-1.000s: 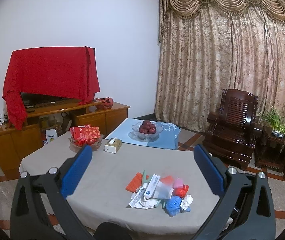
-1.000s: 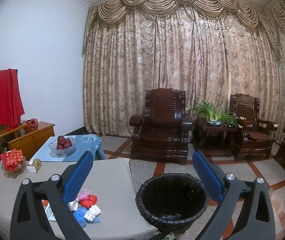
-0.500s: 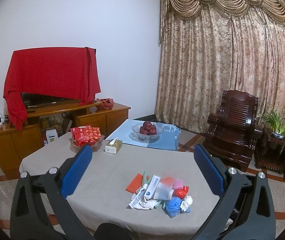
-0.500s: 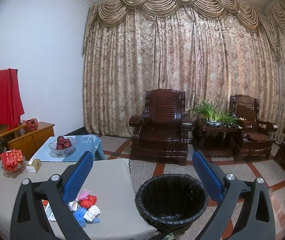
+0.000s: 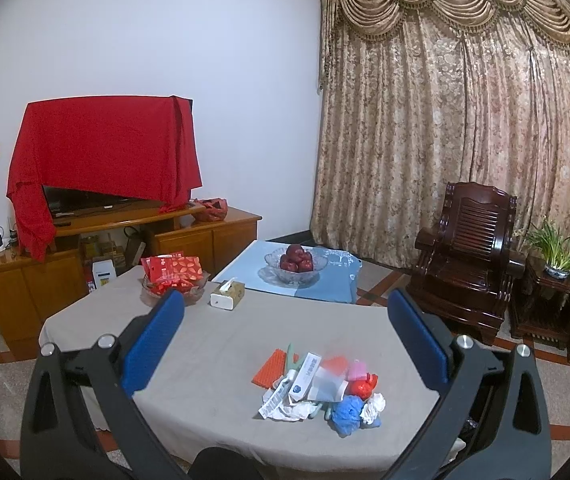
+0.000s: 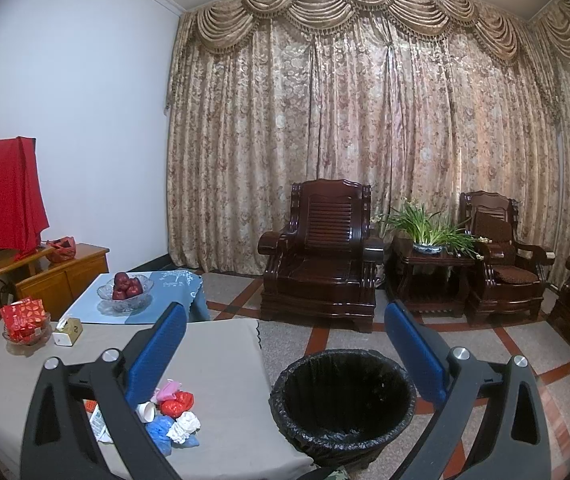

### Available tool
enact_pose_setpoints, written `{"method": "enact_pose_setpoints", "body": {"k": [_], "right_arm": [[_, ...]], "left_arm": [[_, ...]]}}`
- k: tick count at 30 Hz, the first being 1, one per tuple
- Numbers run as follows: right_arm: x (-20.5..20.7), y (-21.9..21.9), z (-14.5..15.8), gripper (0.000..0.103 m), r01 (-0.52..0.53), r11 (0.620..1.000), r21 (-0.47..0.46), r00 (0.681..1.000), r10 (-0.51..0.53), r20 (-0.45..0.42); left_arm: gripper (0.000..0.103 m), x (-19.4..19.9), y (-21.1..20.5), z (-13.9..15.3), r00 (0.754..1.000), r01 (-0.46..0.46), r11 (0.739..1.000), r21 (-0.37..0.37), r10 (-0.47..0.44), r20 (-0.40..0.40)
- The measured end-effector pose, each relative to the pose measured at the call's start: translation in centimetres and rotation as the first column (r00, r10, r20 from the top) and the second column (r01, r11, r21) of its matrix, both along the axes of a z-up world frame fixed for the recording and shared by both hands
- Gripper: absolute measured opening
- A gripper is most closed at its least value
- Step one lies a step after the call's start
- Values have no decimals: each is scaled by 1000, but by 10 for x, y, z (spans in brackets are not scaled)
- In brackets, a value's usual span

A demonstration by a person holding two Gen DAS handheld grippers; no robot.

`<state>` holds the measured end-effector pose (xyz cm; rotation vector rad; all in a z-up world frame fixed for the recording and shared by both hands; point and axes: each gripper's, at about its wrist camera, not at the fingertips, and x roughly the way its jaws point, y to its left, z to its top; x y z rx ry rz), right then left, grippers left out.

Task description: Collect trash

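A pile of trash point(image 5: 317, 388) lies on the grey-covered table point(image 5: 213, 344) near its front right corner: an orange packet, a white box, crumpled white paper, a blue wad, a red wad. It also shows in the right wrist view point(image 6: 173, 416). A bin with a black liner point(image 6: 343, 400) stands on the floor just right of the table. My left gripper point(image 5: 285, 344) is open and empty above the table, the pile between its fingers. My right gripper point(image 6: 281, 348) is open and empty, held above the table's edge and the bin.
On the table's far side stand a bowl of red packets point(image 5: 173, 276) and a tissue box point(image 5: 227, 294). A glass bowl of apples point(image 5: 296, 264) sits on a blue-covered low table. Dark wooden armchairs point(image 6: 321, 248) and a plant stand point(image 6: 429, 256) line the curtain.
Both views have shifted only very slightly. Nothing has been taken hold of or let go.
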<state>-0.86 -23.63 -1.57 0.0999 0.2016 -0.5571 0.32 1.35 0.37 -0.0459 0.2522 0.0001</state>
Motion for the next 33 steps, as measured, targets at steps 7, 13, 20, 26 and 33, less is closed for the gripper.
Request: {"method": "enact_pose_setpoints", "body": {"k": [7, 13, 20, 26, 33], "right_arm": [[0, 0, 1, 97, 0, 1000, -1, 1000, 0, 1], [1, 1, 1, 97, 2, 1000, -2, 1000, -2, 2], [1, 1, 1, 97, 1, 1000, -2, 1000, -1, -1], [2, 1, 4, 97, -1, 1000, -5, 1000, 1, -9], [18, 1, -2, 97, -29, 1000, 7, 998, 30, -58]], "left_arm": [[98, 1, 1, 2, 1000, -1, 1000, 2, 1, 1], [98, 0, 2, 3, 1000, -2, 1000, 1, 2, 2], [98, 0, 3, 3, 1000, -2, 1000, 5, 2, 2], [98, 4, 6, 4, 1000, -4, 1000, 4, 4, -4], [98, 20, 5, -9, 998, -15, 1000, 14, 16, -63]]}}
